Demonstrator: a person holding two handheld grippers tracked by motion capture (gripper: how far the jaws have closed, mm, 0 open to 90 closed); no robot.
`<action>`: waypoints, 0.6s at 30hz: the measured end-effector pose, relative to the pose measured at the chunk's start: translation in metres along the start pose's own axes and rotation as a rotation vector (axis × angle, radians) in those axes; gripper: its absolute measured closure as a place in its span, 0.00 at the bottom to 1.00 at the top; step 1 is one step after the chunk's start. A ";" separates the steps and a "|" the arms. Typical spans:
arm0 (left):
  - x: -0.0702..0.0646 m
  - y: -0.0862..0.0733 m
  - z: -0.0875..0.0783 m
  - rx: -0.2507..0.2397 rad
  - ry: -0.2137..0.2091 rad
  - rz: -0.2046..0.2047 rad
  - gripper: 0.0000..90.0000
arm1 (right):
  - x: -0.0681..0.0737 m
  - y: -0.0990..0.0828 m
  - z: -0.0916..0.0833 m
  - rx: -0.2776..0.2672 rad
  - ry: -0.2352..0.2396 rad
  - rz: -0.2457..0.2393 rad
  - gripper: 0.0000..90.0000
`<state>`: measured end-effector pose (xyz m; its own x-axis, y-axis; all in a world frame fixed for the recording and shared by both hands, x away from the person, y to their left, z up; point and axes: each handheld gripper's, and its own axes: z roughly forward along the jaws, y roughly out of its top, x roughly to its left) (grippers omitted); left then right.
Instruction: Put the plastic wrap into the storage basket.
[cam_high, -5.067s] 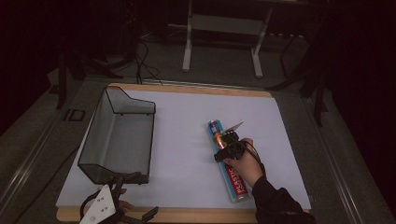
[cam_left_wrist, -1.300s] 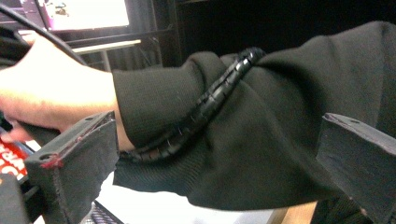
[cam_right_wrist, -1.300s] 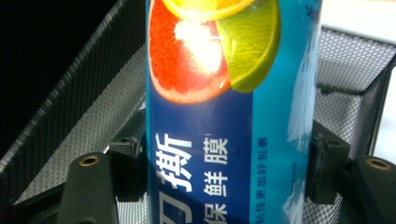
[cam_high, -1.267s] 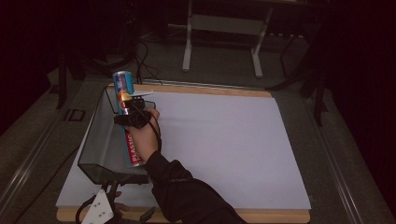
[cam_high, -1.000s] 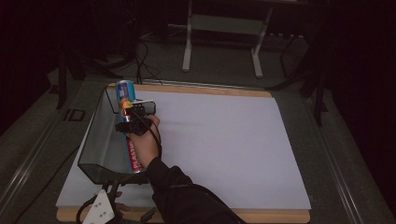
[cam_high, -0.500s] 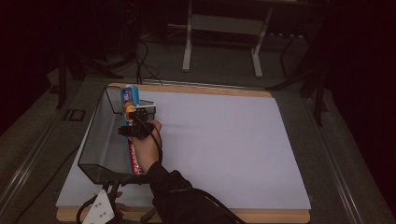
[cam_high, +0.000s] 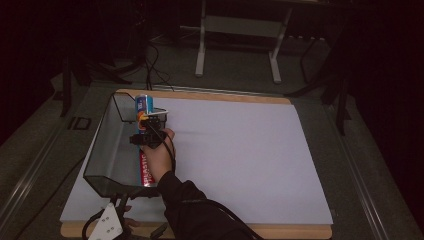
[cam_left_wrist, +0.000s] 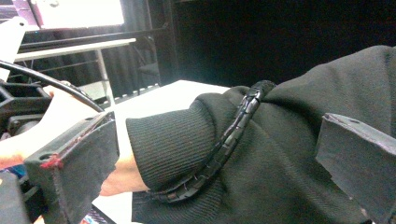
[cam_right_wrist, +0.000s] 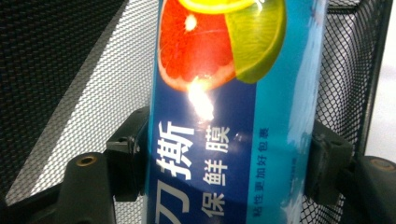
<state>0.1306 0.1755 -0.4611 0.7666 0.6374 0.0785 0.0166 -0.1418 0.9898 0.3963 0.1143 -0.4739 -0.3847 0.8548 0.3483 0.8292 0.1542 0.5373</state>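
A long plastic-wrap box (cam_high: 144, 104), blue with a citrus picture at one end and red at the other, is held lengthwise over the black mesh basket (cam_high: 107, 150), close to its right wall. My right gripper (cam_high: 145, 119) is shut on the box (cam_right_wrist: 224, 116), one pad on each side, with basket mesh (cam_right_wrist: 93, 70) behind it. Whether the box touches the basket floor I cannot tell. My left gripper (cam_high: 112, 225) rests at the table's front left edge. Its jaws stand wide apart (cam_left_wrist: 212, 140), with the person's dark sleeve (cam_left_wrist: 289, 154) and a cable beyond them.
A white sheet (cam_high: 240, 160) covers the wooden table board. The basket stands at the sheet's left side. A metal stand (cam_high: 237, 45) and cables are on the floor beyond the far edge.
The right gripper carried the box from the table's right side over to the basket. In the last second it sank lower, toward the basket's right wall. The left gripper stayed put.
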 end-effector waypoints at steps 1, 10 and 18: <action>0.000 0.000 0.000 0.000 -0.001 -0.001 0.01 | 0.000 0.000 0.000 -0.002 0.003 -0.005 0.33; 0.000 0.000 0.001 0.003 -0.004 0.001 0.01 | 0.001 0.002 0.001 0.006 -0.010 -0.062 0.31; 0.000 0.000 0.001 0.006 -0.009 0.001 0.01 | 0.001 0.007 -0.007 -0.021 0.018 -0.126 0.19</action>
<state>0.1315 0.1745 -0.4616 0.7725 0.6301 0.0788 0.0190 -0.1469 0.9890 0.3990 0.1127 -0.4642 -0.4924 0.8204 0.2908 0.7655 0.2492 0.5932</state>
